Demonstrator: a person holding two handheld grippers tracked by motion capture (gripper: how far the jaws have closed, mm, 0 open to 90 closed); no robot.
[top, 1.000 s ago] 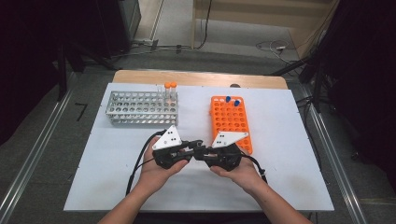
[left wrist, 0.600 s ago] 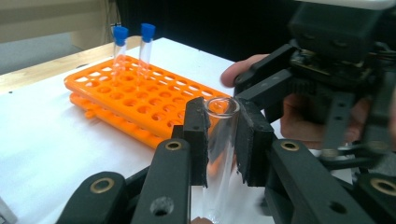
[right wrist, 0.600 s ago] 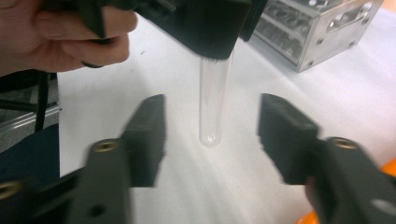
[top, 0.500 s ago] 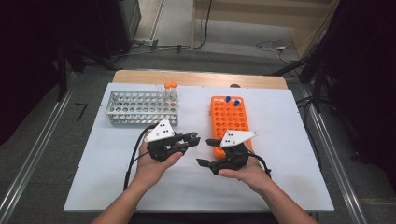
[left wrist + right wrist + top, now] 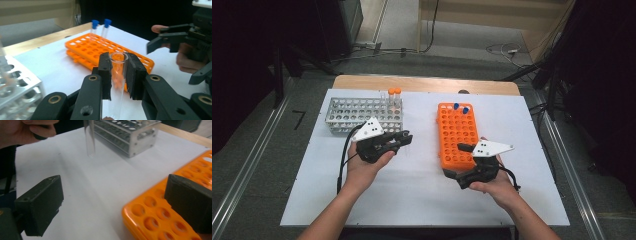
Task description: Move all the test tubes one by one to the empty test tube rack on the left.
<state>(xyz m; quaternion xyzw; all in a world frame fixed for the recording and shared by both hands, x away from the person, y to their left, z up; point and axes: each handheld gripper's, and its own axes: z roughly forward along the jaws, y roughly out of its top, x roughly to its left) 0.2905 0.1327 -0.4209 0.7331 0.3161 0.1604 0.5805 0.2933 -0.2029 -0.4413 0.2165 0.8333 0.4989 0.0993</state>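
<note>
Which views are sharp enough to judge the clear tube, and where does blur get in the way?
Left gripper view: the clear tube is fairly sharp between the fingers, while the metal rack is blurred. Right gripper view: the tube is smeared. High view: evenly lit, soft, the tube barely distinguishable.

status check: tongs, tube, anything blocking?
Left tongs shut on uncapped clear tube, upright, off the table. Right tongs just opened, nothing between them, beside orange rack. Nothing blocking the way to either rack.
</note>
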